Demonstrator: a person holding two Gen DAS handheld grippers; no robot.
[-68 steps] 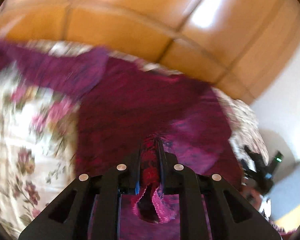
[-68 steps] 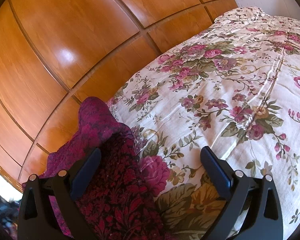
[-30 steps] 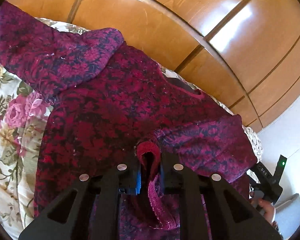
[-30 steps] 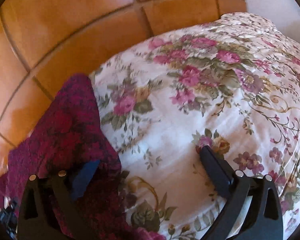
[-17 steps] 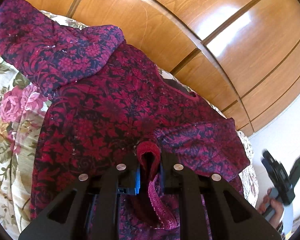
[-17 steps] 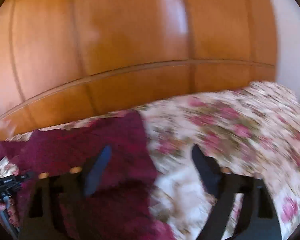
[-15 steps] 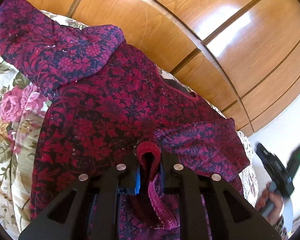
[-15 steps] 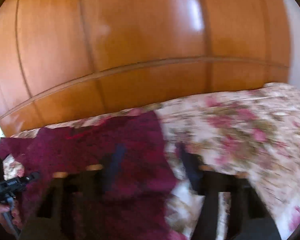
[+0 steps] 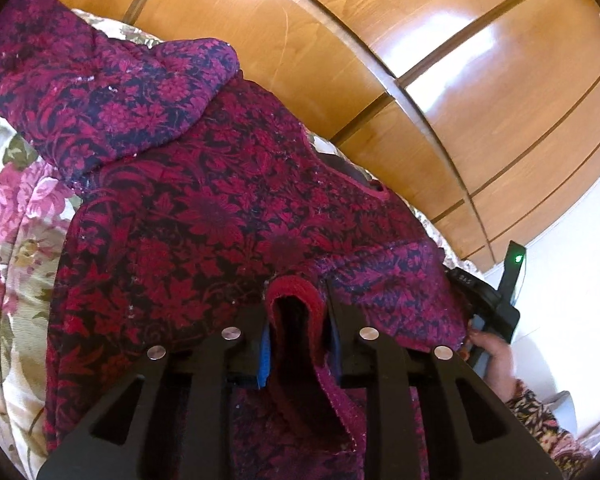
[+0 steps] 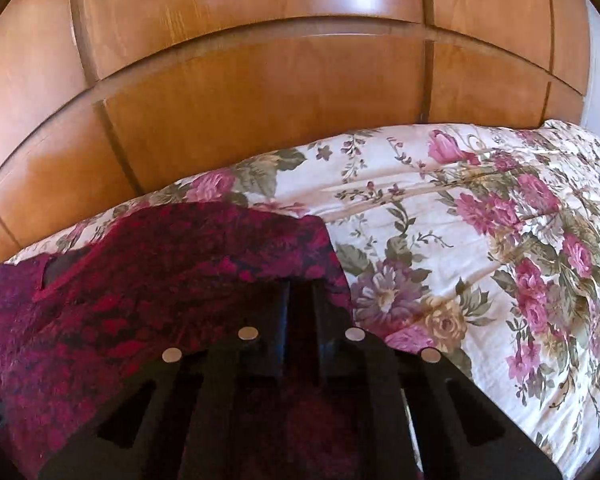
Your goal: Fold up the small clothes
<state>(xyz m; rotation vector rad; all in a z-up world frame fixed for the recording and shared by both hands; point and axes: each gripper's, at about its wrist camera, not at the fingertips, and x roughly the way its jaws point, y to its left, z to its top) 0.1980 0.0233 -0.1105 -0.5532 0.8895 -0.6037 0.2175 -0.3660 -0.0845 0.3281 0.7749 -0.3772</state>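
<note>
A small dark red and purple floral-patterned knit garment (image 9: 204, 200) lies spread on a flowered bedspread (image 9: 4, 216), one sleeve folded in at the upper left. My left gripper (image 9: 296, 312) is shut on a raised fold of the garment's hem. In the right wrist view the same garment (image 10: 172, 272) lies at the lower left, and my right gripper (image 10: 300, 312) has its jaws nearly together over the garment's right edge; the cloth between them is in shadow. The right gripper also shows in the left wrist view (image 9: 496, 304), at the garment's right edge.
A wooden panelled headboard (image 10: 260, 100) rises just behind the bed. The flowered bedspread (image 10: 480, 240) stretches to the right of the garment. A white wall (image 9: 572, 280) stands at the right.
My right gripper swung from the bare bedspread over to the garment's right edge and closed from wide open. My left gripper kept its hold on the hem and stayed still.
</note>
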